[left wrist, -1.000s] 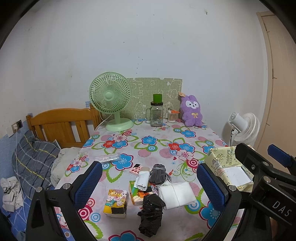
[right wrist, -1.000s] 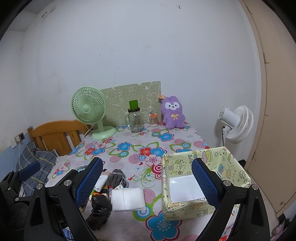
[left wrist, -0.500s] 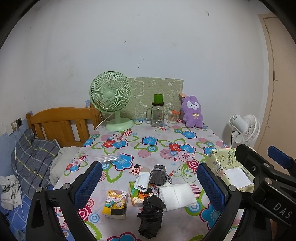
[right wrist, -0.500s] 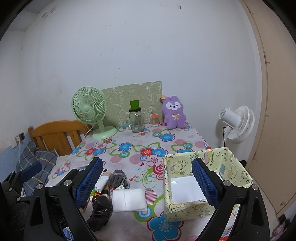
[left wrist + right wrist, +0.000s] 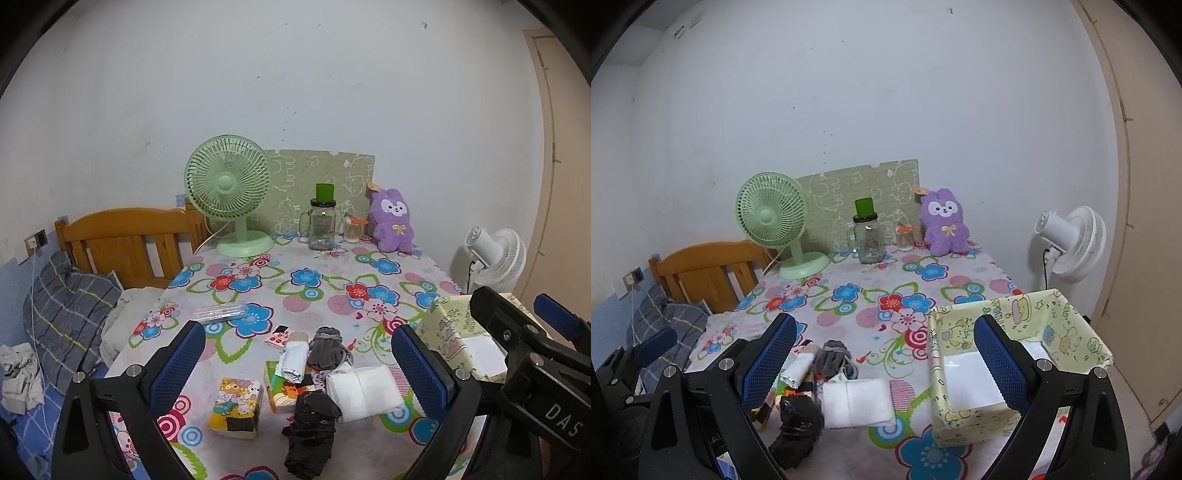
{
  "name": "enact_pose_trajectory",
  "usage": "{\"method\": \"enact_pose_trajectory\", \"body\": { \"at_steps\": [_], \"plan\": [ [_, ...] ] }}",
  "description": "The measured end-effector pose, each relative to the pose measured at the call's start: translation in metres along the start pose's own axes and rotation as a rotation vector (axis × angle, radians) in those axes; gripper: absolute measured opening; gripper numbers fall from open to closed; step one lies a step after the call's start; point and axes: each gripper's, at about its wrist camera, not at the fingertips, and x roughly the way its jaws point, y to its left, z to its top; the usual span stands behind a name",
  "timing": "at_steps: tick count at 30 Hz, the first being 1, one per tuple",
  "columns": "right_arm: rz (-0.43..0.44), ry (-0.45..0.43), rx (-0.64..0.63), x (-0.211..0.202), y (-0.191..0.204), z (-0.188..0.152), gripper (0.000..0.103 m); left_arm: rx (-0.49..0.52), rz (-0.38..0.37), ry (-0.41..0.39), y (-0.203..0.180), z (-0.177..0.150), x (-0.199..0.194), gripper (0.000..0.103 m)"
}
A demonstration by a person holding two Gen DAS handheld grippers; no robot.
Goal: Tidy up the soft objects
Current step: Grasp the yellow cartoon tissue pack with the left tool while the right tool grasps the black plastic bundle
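We hold both tools high above the table with nothing in them: the left gripper and the right gripper each have their blue ribbed pads spread wide apart. The soft things lie bunched at the near edge of the flowered cloth: a folded white cloth, flat and tied across its middle; a crumpled black bag, thin and glossy; a grey rolled bundle, knitted-looking; and a small white roll. They touch or overlap, and two printed tissue packs sit among them. The yellow patterned box, a light paper-walled tray with a white floor, stands to the right of the pile and looks empty. The chief risk, as we judge it, is the crowding: a wide-open grab into the heap may pinch two items together or drag a neighbour along. The black bag may slip or unfurl from a shallow pinch, the white cloth may unfold if caught by one layer, and the light box may slide or tip if a gripper knocks its wall.
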Motion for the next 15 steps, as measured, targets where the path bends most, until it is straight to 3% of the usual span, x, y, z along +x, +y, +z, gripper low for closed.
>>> {"method": "enact_pose_trajectory", "body": {
  "at_steps": [15],
  "plan": [
    [0.023,0.042,0.013,0.029,0.012,-0.022,0.098,0.009,0.008,0.055,0.011,-0.020,0.025,0.100]
  ]
}}
